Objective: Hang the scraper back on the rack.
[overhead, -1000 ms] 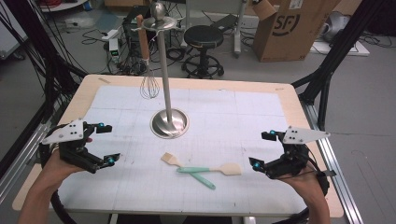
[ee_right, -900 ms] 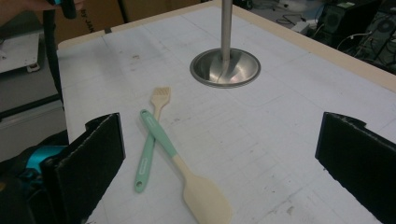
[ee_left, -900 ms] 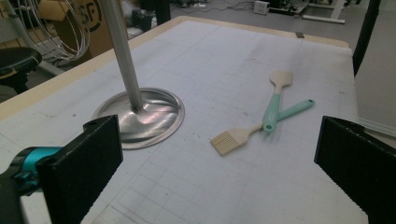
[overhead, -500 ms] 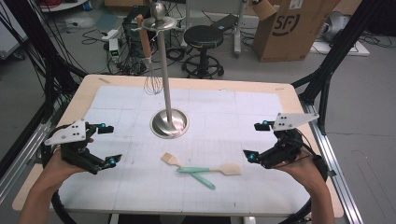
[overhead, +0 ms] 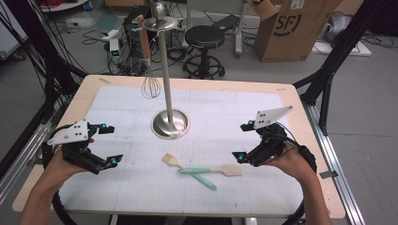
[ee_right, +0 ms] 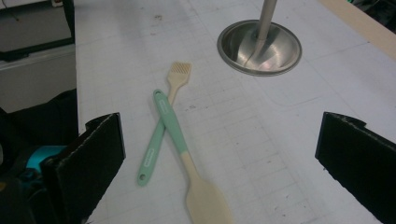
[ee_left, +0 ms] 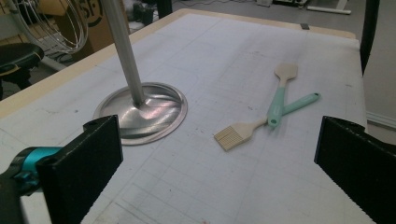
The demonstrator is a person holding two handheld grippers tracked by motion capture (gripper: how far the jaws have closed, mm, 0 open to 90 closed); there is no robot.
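My right tool, jaws apart, hovers beside the mint-handled cream spatula crossing the mint-handled brush; left tool gapes too.

High view overhead, gripper views low, sharing crossed utensils

Left gripper and right gripper, both hand-held, fingers wide apart.
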